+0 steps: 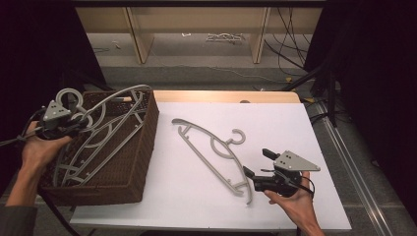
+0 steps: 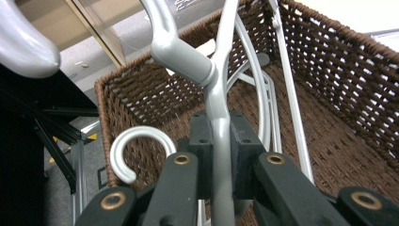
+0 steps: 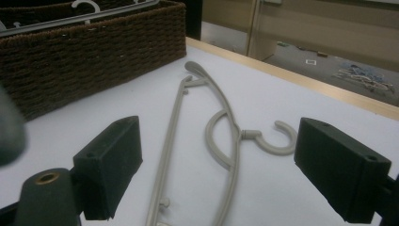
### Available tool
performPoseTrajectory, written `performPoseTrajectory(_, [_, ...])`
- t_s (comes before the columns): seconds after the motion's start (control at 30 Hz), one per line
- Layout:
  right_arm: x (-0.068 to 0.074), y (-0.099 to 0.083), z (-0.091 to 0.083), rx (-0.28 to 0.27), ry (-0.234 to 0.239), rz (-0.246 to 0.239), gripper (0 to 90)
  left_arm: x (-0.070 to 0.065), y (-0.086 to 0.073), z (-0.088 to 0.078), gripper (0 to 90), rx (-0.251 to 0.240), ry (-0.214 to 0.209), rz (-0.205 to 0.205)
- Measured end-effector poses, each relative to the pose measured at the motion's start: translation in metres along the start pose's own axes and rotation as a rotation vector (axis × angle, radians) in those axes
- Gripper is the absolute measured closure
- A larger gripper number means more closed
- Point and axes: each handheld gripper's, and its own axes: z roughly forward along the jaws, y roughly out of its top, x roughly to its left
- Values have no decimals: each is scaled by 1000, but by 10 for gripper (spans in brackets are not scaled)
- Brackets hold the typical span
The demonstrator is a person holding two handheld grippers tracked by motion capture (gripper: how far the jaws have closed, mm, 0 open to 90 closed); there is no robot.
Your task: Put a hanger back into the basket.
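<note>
Left gripper (image 2: pixel 221 155) pinches a grey plastic hanger (image 2: pixel 214 84) over the brown wicker basket (image 2: pixel 357 75) for stowing; right gripper (image 3: pixel 219 165), jaws spread beside that basket, frames another grey hanger (image 3: pixel 226 127) to grab.

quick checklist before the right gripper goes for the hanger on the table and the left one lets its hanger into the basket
1. Right gripper open: ok, jaws spread wide with nothing between them.
2. Hanger on the table lying flat and free: ok, nothing rests on it.
3. Right gripper lined up: ok, in the right gripper view the hanger lies ahead between the jaws, not yet touched.
4. Left gripper grip firm: ok, shut on the held hanger just below its hook.
5. Held hanger inside the wicker basket: not ok, its upper arm rises above the rim.
6. Room in the basket: cannot tell, other hangers already lie there.
</note>
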Motion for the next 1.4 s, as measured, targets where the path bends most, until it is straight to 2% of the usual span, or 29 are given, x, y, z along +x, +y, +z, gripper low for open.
performPoseTrajectory(0.03, [0,0,0,-2,-1,-1,164,0,-2,1,821,-7,3,-16])
performPoseTrajectory(0.1, [0,0,-1,4,6,-1,164,1,-5,2,821,-7,2,-22])
performPoseTrajectory(0.23, [0,0,0,-2,0,-2,164,3,-7,3,821,0,6,-16])
performPoseTrajectory(0.33, [0,0,0,0,-1,-2,164,4,-7,3,821,14,9,4])
performPoseTrajectory(0.43, [0,0,0,6,3,-2,165,4,-9,4,821,33,3,24])
performPoseTrajectory(0.47, [0,0,-1,6,5,-2,165,5,-9,4,821,53,7,49])
performPoseTrajectory(0.5, [-1,0,-1,7,3,-3,165,4,-11,5,821,52,3,44])
performPoseTrajectory(0.53, [-1,0,-1,7,2,-3,165,4,-11,6,821,66,4,58])
performPoseTrajectory(0.67, [0,0,0,6,4,-2,165,2,-15,12,820,79,-7,47])
performPoseTrajectory(0.8, [0,0,0,11,3,-2,165,-2,-16,19,819,105,-14,74])
performPoseTrajectory(0.83, [0,0,0,12,3,-2,165,-4,-16,21,819,108,-17,61])
performPoseTrajectory(0.9, [-1,-1,1,-1,7,-2,165,-4,-17,24,818,115,-21,65])
performPoseTrajectory(0.93, [-1,0,-1,20,2,0,165,-5,-18,25,818,133,-27,74])
performPoseTrajectory(0.97, [-1,0,0,9,5,-1,165,-5,-18,25,818,133,-27,74])
performPoseTrajectory(1.0, [-1,0,-2,31,0,-4,166,-6,-19,28,819,141,-27,73])
performPoseTrajectory(1.07, [-1,-1,0,12,2,-1,166,-10,-21,35,818,162,-32,77])
performPoseTrajectory(1.1, [0,-1,1,16,6,7,166,-10,-21,38,817,170,-32,97])
performPoseTrajectory(1.13, [0,-1,1,8,4,-2,166,-12,-22,41,817,185,-34,91])
performPoseTrajectory(1.17, [1,-1,1,17,10,13,166,-13,-23,42,818,198,-33,90])
performPoseTrajectory(1.2, [0,-1,1,6,3,1,166,-14,-25,45,818,214,-21,96])
performPoseTrajectory(1.27, [0,-1,1,26,13,14,166,-13,-27,46,817,219,-10,90])
performPoseTrajectory(1.33, [-1,-2,2,7,13,1,166,-12,-29,48,814,227,-9,88])
performPoseTrajectory(1.37, [-1,-2,1,20,11,-2,166,-10,-30,48,813,233,-7,96])
performPoseTrajectory(1.4, [-1,-2,2,20,9,-2,166,-10,-30,49,812,236,-4,86])
